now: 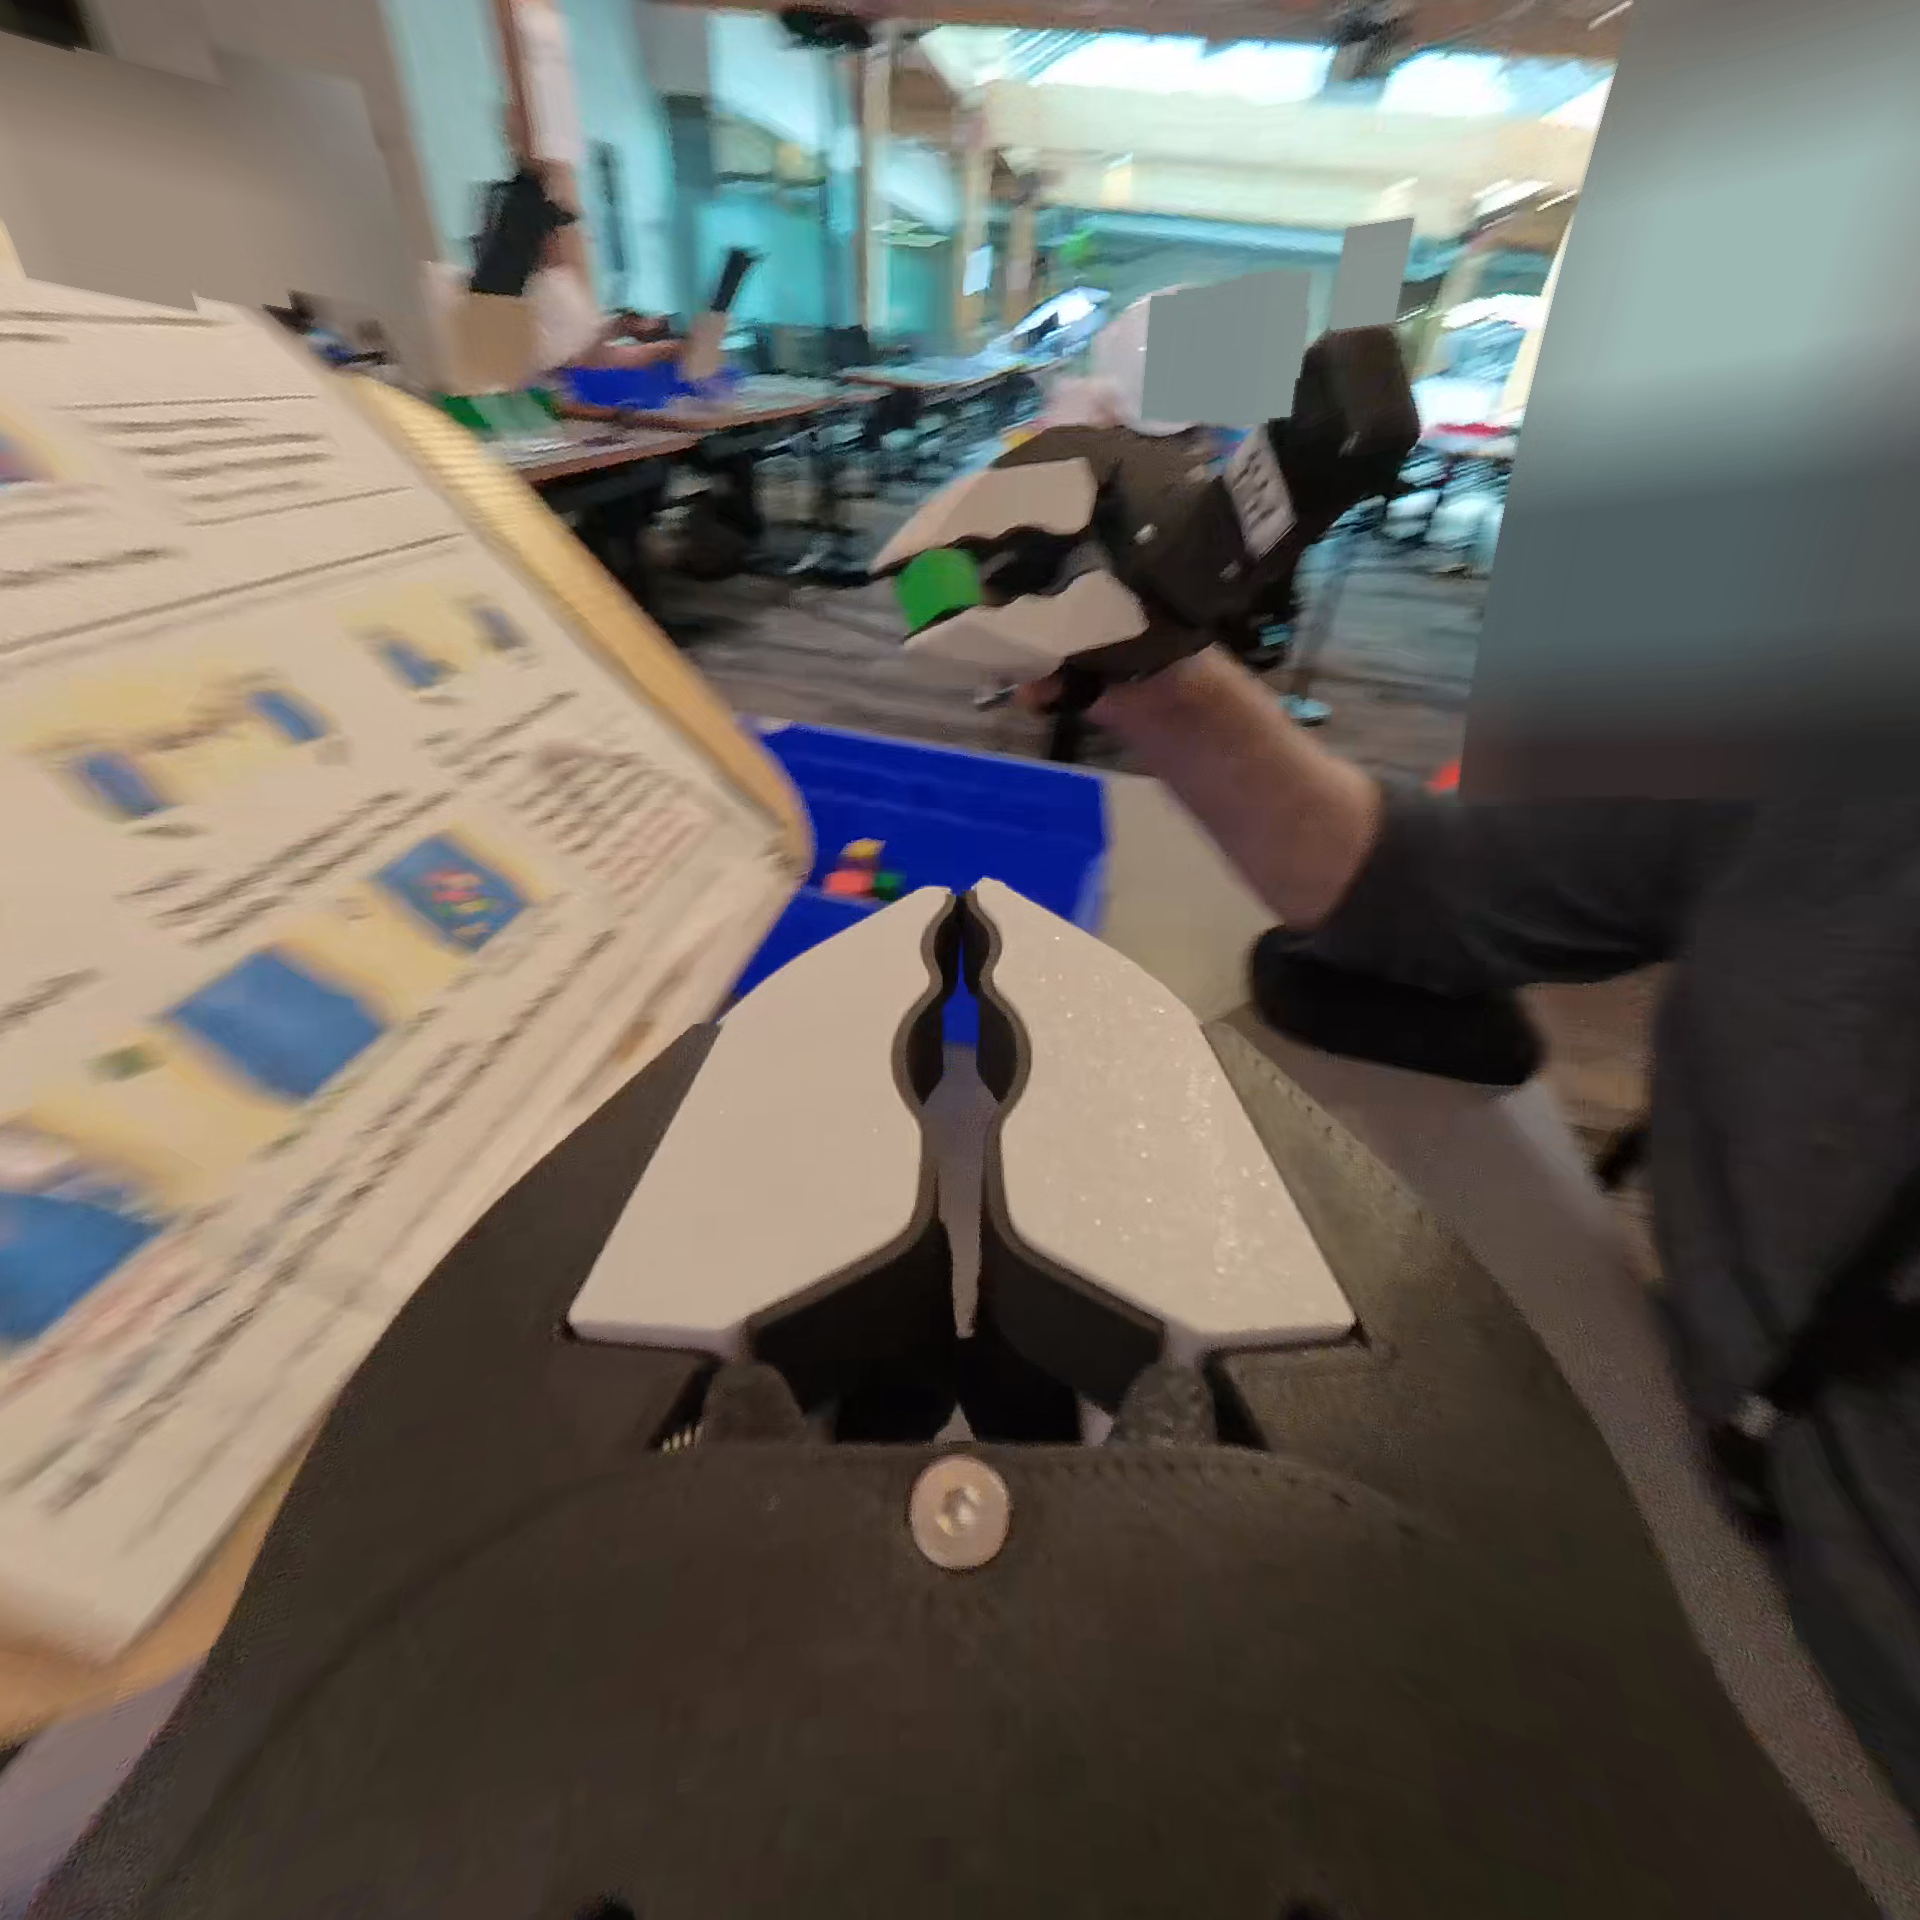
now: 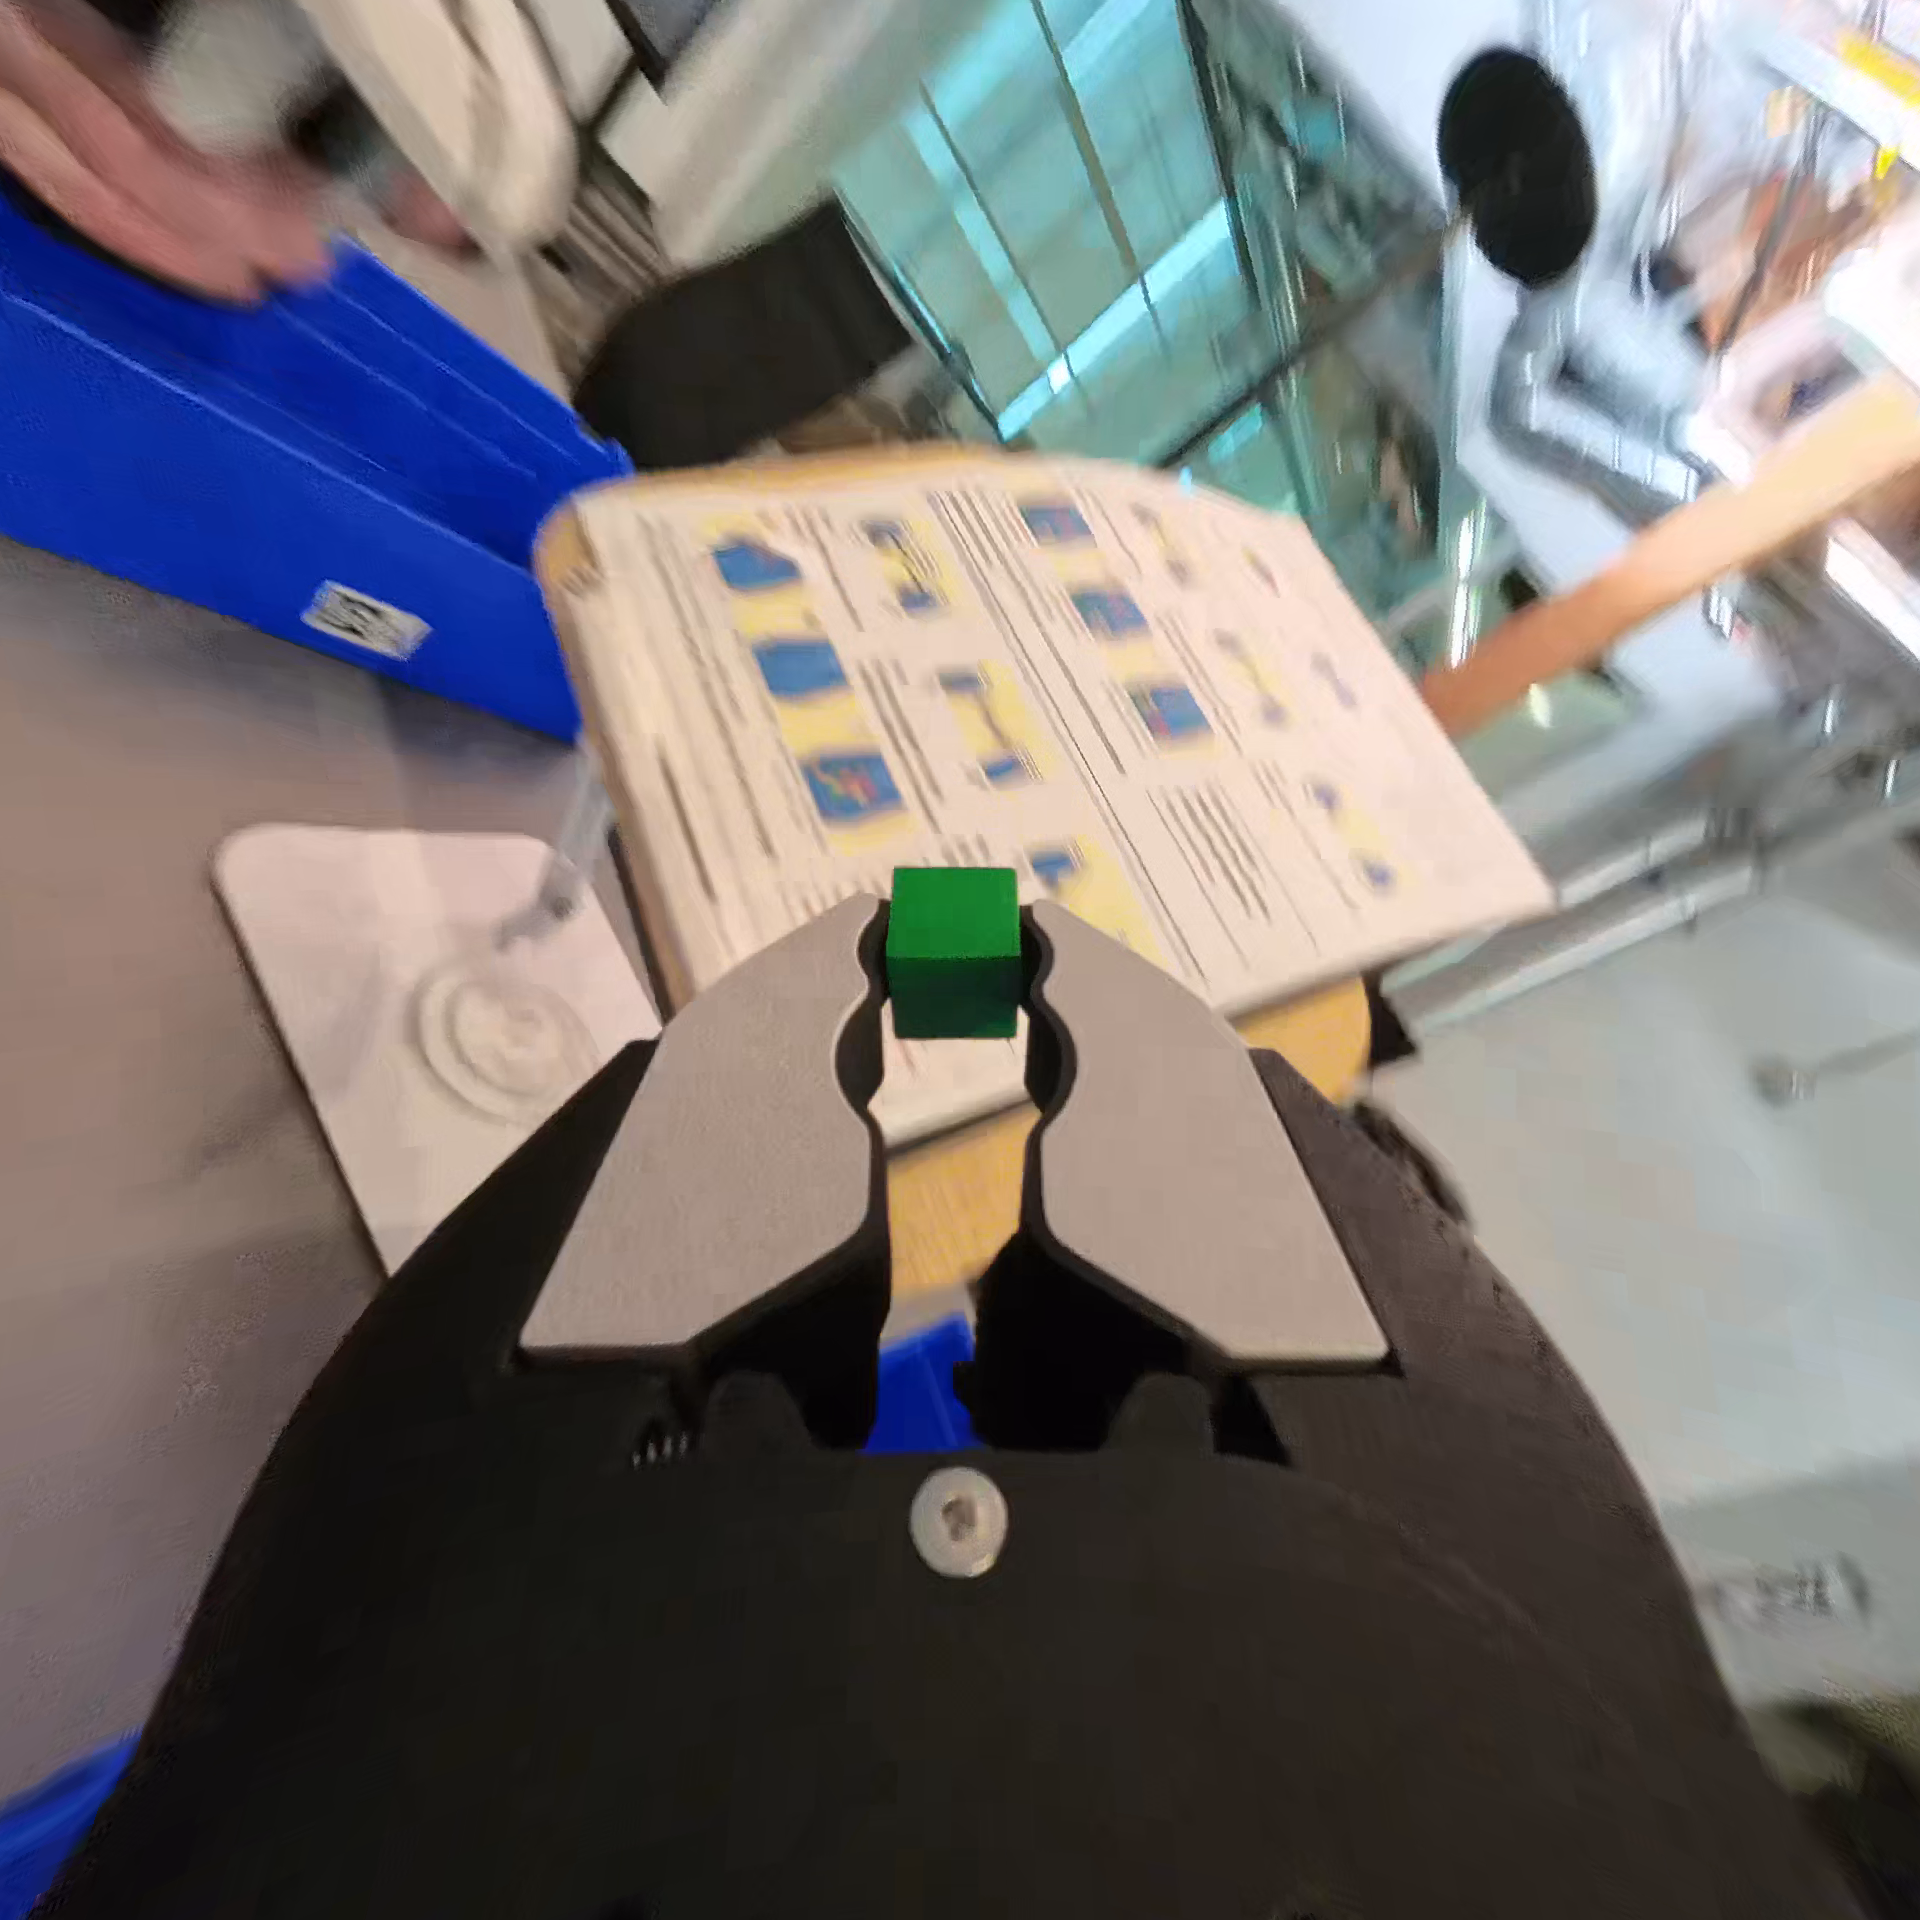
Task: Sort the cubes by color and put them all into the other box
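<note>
Grey tabletop (image 2: 135, 935) bearing a blue plastic box (image 1: 935, 821), beside a tilted printed instruction board (image 2: 1039, 727). Right gripper (image 2: 954, 951) is clamped on a small green cube (image 2: 954, 951), pads pressing both sides, raised well above that box. Left gripper (image 1: 964, 906) is closed, empty. Carry level; release low among matching greens.

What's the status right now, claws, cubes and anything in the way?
Left claw shut, empty. Right claw clamped on green cube, held aloft. Other cubes sit in blue box. Instruction board stands close ahead.
</note>
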The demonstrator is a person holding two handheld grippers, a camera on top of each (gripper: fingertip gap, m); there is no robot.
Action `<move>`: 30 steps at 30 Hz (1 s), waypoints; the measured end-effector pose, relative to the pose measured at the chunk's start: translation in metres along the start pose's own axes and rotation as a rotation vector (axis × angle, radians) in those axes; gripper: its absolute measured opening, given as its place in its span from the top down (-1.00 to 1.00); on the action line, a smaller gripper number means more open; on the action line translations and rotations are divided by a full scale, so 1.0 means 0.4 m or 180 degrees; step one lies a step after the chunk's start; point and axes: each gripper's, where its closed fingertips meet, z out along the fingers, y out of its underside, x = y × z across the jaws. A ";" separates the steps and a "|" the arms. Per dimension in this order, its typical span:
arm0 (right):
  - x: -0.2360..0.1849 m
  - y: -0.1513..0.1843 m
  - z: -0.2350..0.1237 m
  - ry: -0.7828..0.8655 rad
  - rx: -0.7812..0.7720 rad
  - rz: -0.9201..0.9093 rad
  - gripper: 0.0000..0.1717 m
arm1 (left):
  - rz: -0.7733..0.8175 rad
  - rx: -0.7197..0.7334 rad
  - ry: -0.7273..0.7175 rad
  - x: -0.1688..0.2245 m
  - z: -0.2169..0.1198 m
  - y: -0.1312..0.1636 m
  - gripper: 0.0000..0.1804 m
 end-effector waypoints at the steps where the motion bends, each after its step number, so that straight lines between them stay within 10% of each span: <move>1: 0.032 0.053 -0.006 0.0007 -0.0199 0.0159 0.74 | 0.0075 -0.0071 -0.0267 -0.036 -0.026 0.000 1.00; 12: 0.061 0.598 -0.070 -0.0243 -0.2241 0.1159 0.73 | 0.0345 -0.0511 -0.1825 -0.274 -0.240 0.043 1.00; 21: -0.011 0.756 -0.094 -0.0364 -0.2952 0.1563 0.54 | 0.0111 -0.0644 -0.1779 -0.313 -0.250 0.099 1.00; 30: 0.107 0.691 -0.139 0.0079 -0.2663 0.1531 0.62 | 0.0200 -0.0899 -0.2027 -0.341 -0.275 0.123 1.00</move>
